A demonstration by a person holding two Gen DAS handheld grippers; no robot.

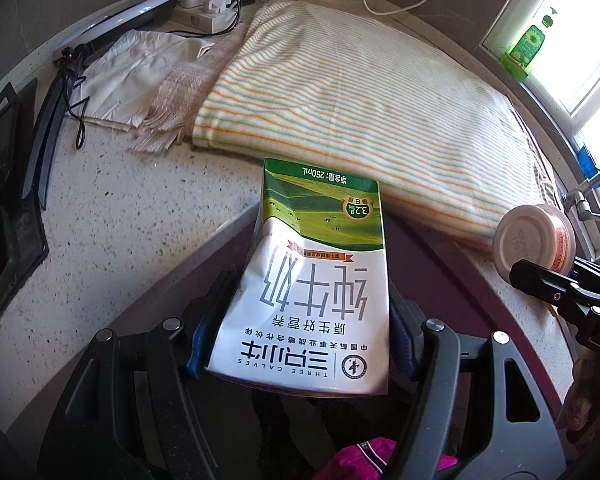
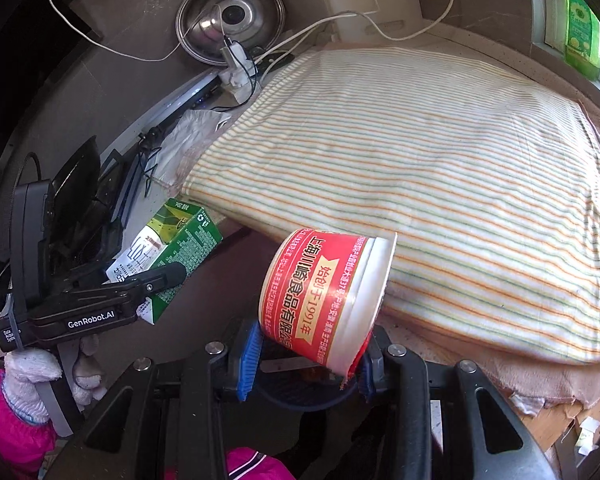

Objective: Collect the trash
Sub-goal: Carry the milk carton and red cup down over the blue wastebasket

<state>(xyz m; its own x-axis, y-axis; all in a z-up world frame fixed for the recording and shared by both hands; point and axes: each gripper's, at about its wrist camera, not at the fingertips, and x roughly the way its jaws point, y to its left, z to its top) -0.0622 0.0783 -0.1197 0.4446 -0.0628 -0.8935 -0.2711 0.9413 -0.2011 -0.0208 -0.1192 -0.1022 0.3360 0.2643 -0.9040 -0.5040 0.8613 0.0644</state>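
Trash is already in both of my grippers: a milk carton (image 1: 308, 280) in the left gripper (image 1: 300, 344) and a red-labelled tub (image 2: 324, 300) in the right gripper (image 2: 308, 360). The left jaws are clamped on the carton's lower end, 1 blue pad on each narrow side, and the carton sticks out over the near edge of the speckled counter (image 1: 120, 220). The right jaws are pinched on the tub's rim at its near side, so the tub hangs tilted, off to the right of the carton and in front of the striped cloth (image 2: 440, 168).

I judge the carton light and soft; its waist is already dented, so more squeeze would only crumple it. It looks empty, but I cannot tell. The tub is stiffer plastic with a glossy label, likely slippery, and a rim grip lets it swing. A dark round container shows below the tub; whether it is the bin I cannot tell.
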